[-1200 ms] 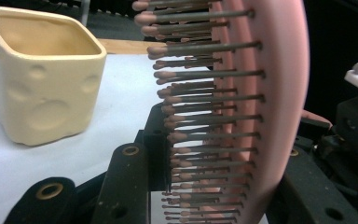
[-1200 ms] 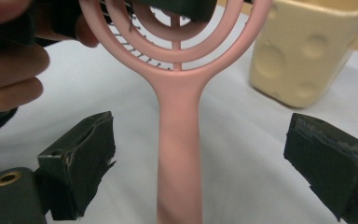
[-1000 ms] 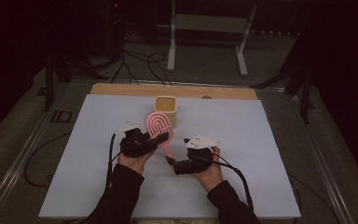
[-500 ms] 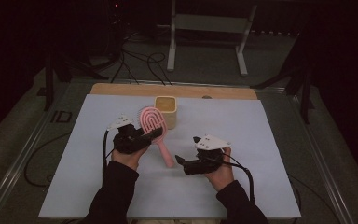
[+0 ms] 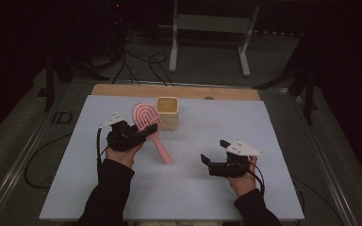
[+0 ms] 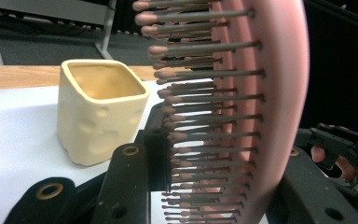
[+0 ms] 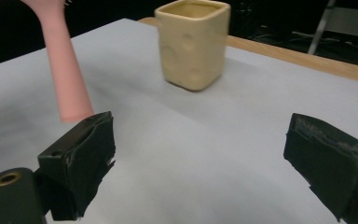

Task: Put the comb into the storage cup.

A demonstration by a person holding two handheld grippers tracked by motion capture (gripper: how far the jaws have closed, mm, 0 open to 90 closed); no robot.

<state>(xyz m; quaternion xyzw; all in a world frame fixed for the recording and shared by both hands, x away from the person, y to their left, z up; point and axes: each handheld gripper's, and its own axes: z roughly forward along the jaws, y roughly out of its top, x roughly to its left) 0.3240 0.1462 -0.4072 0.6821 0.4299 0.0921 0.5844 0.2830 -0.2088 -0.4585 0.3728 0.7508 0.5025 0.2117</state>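
Observation:
My left gripper is shut on the head of a pink hairbrush. The brush is tilted, and its handle slopes down toward the mat. In the left gripper view the bristles fill the space between the jaws and the pink back lies against the right jaw. A cream square cup stands upright just behind the brush. My right gripper is open and empty over the mat, right of the handle's end. In the right gripper view the handle and the cup lie ahead of the open right gripper.
A pale blue mat covers the table, with a wooden strip along its far edge. A metal stand and cables lie on the dark floor beyond. The right hand's gripper shows at the right edge of the left gripper view.
My right gripper has moved right, away from the brush handle, with its jaws apart. The left hand has shifted slightly left with the brush, lifting its head.

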